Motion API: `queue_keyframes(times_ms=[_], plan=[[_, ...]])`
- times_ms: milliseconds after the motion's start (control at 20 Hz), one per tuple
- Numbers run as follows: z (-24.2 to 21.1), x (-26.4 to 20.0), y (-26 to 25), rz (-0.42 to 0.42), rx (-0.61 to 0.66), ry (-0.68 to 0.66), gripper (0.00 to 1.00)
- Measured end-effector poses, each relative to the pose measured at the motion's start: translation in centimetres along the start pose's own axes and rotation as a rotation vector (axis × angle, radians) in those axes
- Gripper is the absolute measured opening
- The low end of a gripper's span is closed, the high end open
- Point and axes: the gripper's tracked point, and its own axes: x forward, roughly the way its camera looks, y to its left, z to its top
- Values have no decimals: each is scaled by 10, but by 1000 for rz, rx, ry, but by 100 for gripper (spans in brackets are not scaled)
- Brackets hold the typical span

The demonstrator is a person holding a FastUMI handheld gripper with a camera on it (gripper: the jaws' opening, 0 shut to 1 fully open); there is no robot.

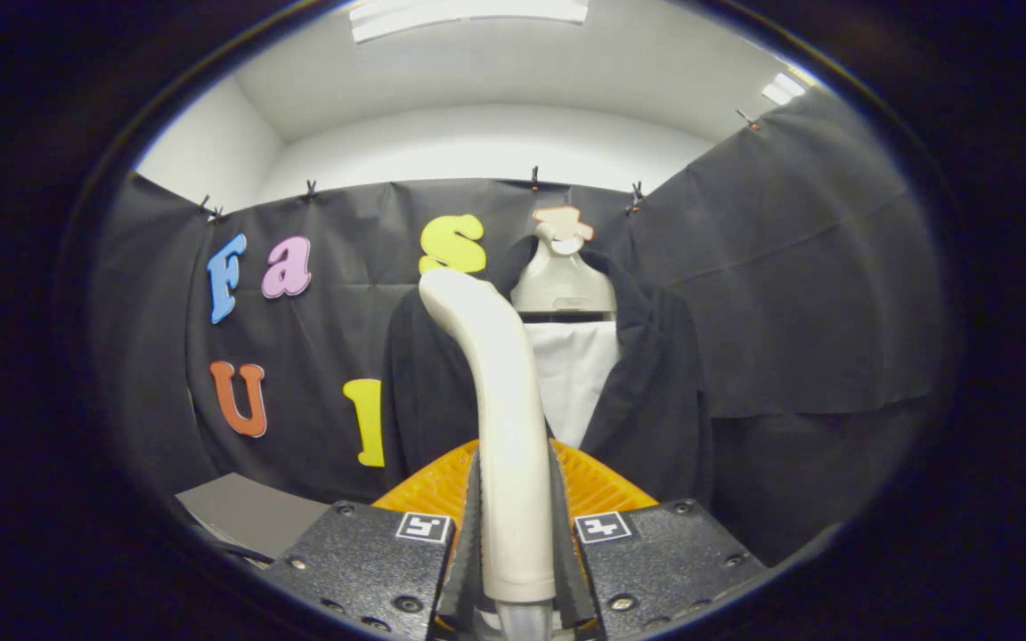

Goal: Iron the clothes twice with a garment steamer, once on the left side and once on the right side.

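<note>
Gripper (513,525): both fingers clamped on the cream-white plastic handle of the garment steamer (500,401), which stands upright between them and curves at its top toward the clothes. Grip sits low on the handle, near where a clear hose joins at its base. The steamer's head faces away; its face cannot be read from here.

Task's thing: dark jacket (655,392) hanging open over a white shirt front (577,374), on a pale plastic hanger form (562,280) against the black cloth wall (816,294). It hangs beyond the fingers, straight ahead, apart from the steamer head. No contact with the fabric yet; judged as the approach, neither side pass done.

A grey flat surface (250,512) shows low down, beside the gripper on its left (a tabletop corner, probably).

Risks from here:
- Long handle held low: pressing the head on the cloth could lever it round inside the fingers, so the head twists off the fabric.
- Jacket hangs free. Push too hard and it swings back or slides on the hanger rather than taking the stroke.
- Head sits about mid-jacket; easy to drift and stroke the same panel twice instead of left lapel side, then right.
- Hose below could tug the handle at full reach (its slack cannot be seen).
- Steamer hides the jacket's left panel, so aiming there is partly blind.
</note>
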Motion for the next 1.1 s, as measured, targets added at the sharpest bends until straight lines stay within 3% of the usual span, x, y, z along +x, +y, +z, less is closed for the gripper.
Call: queue_keyframes(times_ms=[550,1100], plan=[[-57,18,-18,-27,-55,136,38],[-115,-8,-35,-54,-87,242,38]])
